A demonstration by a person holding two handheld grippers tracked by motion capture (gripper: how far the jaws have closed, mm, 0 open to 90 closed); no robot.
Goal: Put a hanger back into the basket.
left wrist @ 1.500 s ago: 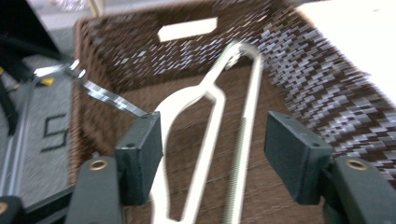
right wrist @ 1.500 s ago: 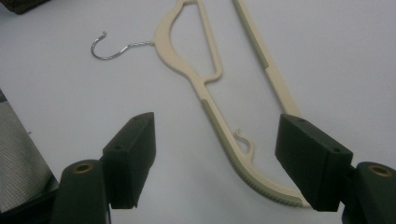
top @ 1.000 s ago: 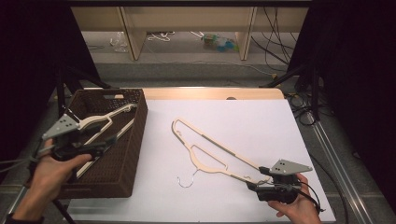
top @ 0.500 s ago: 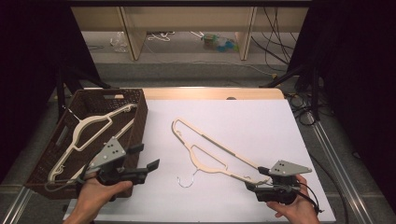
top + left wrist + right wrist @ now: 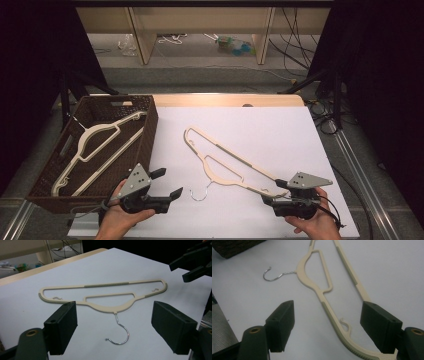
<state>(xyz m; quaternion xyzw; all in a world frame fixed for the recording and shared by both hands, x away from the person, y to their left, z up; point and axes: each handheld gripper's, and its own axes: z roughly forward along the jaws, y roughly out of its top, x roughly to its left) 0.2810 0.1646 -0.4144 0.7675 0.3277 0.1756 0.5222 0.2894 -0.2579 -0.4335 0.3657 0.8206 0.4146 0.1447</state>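
The left tool (image 5: 167,186) has left the basket (image 5: 46,192), where one hanger (image 5: 95,150) lies, and now hovers wide, jaws just opening, with the table's cream hanger (image 5: 225,162) (metal hook nearest) at two o'clock. The right tool (image 5: 272,192) stays put, wide, astride that hanger's end.

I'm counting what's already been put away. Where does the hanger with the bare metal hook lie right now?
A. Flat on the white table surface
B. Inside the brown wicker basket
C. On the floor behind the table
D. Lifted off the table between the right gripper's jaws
A: the hanger with the metal hook lies flat on the white table surface, outside the basket.
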